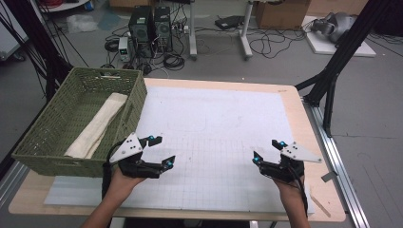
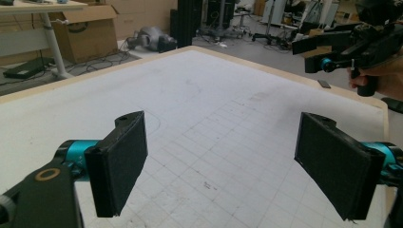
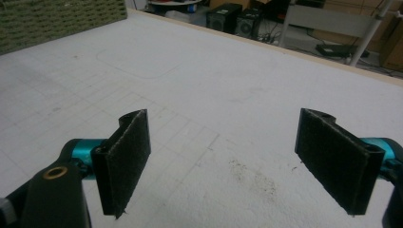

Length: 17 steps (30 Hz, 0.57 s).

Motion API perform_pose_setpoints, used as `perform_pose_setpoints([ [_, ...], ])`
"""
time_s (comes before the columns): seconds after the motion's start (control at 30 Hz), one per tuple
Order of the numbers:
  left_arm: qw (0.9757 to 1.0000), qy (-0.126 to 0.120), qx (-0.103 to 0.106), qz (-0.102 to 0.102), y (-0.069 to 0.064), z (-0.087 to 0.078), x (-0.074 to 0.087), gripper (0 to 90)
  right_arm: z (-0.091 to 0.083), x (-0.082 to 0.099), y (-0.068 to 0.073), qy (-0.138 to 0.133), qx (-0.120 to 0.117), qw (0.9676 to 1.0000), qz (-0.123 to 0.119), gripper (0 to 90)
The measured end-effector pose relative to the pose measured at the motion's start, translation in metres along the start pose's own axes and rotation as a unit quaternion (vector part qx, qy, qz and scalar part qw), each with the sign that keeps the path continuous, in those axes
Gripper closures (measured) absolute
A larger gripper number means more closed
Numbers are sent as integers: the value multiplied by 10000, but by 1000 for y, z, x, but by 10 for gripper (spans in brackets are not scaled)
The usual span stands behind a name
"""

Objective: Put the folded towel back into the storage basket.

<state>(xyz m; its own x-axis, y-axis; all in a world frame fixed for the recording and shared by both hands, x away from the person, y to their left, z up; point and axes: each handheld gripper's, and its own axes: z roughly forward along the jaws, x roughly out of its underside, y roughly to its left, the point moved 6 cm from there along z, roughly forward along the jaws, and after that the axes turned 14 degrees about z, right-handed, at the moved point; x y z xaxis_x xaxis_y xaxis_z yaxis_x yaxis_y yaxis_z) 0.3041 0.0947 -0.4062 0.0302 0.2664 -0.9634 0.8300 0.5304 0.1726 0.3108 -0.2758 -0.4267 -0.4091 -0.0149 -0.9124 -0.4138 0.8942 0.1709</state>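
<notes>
A person's hands hold two black grippers over a white gridded mat [image 1: 214,128]. My left gripper [image 1: 162,151] hovers at the front left, just right of a green woven basket [image 1: 52,128], and stands open with nothing between its pads [image 2: 119,168]. My right gripper [image 1: 267,151] hovers at the front right, also open and empty, its pads [image 3: 126,159] wide apart above the mat. A folded cream cloth [image 1: 97,126] lies inside the basket. In the left gripper view the right gripper [image 2: 328,59] shows far off at upper right.
The basket stands at the table's left edge. A wooden table rim [image 1: 304,114] borders the mat. A faint dirt smudge [image 3: 252,175] marks the mat in front of my right gripper. Computers [image 1: 149,26], cables and boxes lie on the floor beyond the table.
</notes>
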Motion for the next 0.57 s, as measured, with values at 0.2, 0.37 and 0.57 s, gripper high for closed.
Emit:
perform_pose_setpoints([
  [0.2, 9999, 134, 45, -5, -2, 7, 11, 183, -1, 14, -6, 157, 126, 9998, 48, 180],
  [0.37, 9999, 148, 30, -13, 0, 10, 13, 183, -2, 16, -10, 127, 167, 9997, 94, 180],
  [0.57, 9999, 152, 37, -32, 0, 13, 13, 183, -5, 16, -13, 118, 191, 9997, 135, 180],
])
